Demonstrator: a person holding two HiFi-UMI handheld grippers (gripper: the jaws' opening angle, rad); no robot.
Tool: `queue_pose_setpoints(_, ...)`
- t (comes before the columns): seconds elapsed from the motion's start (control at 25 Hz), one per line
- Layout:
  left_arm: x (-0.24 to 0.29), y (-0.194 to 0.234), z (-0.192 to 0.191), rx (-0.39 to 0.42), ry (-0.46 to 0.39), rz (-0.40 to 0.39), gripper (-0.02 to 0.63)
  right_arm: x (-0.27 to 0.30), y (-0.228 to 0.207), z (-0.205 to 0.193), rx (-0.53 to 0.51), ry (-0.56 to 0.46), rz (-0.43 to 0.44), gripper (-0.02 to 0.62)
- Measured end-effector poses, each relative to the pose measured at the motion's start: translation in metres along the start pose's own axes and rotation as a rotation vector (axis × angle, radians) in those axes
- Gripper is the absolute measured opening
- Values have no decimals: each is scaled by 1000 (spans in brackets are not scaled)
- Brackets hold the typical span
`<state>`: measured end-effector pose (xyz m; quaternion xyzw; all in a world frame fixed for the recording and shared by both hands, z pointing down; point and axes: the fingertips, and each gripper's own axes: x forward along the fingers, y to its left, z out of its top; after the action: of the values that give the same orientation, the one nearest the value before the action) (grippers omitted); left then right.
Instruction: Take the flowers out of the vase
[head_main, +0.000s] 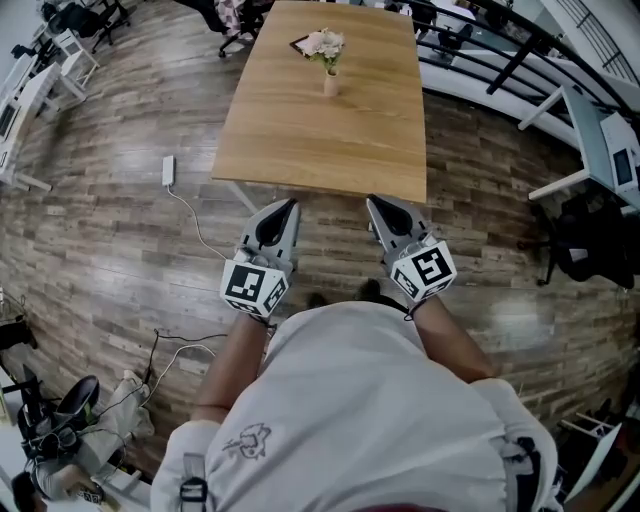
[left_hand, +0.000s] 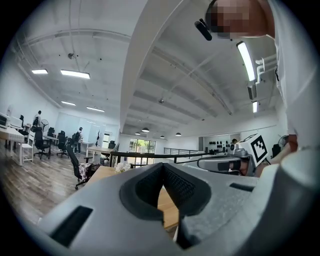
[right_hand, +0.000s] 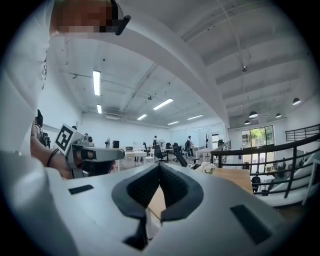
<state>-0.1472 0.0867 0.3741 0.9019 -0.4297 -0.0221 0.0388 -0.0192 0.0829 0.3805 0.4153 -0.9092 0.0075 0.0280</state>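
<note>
Both grey claws are pressed together and empty: left claw (head_main: 291, 203), right claw (head_main: 372, 200), short of the light wooden counter (head_main: 320, 150). Pale pink flowers (head_main: 325, 44) stand in a small tan vase (head_main: 330, 84) at its far end. Risk: the unbraced vase could topple when stems are pulled.

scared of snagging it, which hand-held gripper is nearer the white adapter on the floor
Left. The left hand-held gripper is right of the adapter; the right hand-held gripper is farther right.

Head view: from my head, looking steeply down; tabletop (head_main: 330, 120) ahead, well apart.
Gripper views: level along my jaws, facing the tabletop.
Shared: tabletop and flowers (head_main: 325, 44).
</note>
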Motion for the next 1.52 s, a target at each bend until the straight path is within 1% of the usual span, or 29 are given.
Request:
queue_pose_setpoints(0.24, 20, 15, -3, -2, 6, -5, 3, 25, -18, -6, 22, 2, 10, 3)
queue_pose_setpoints(0.56, 56, 53, -12, 3, 38, 58, 3, 75, -60, -14, 46, -3, 59, 4)
queue_pose_setpoints(0.8, 120, 68, -22, -15, 54, 75, 4, 103, -115, -20, 37, 19, 88, 4)
queue_pose_setpoints(1.04, 204, 67, -22, -10, 57, 71, 4, 116, -196, -19, 24, 29, 92, 5)
queue_pose_setpoints(1.2, 243, 65, -30, -5, 81, 57, 5, 125, -242, -21, 25, 28, 78, 5)
queue_pose_setpoints(1.36, 263, 78, -37, -16, 102, 65, 4, 148, -259, -25, 36, 45, 85, 5)
queue_pose_setpoints(1.52, 283, 95, -42, -29, 116, 67, 4, 173, -268, -43, 62, 93, 101, 6)
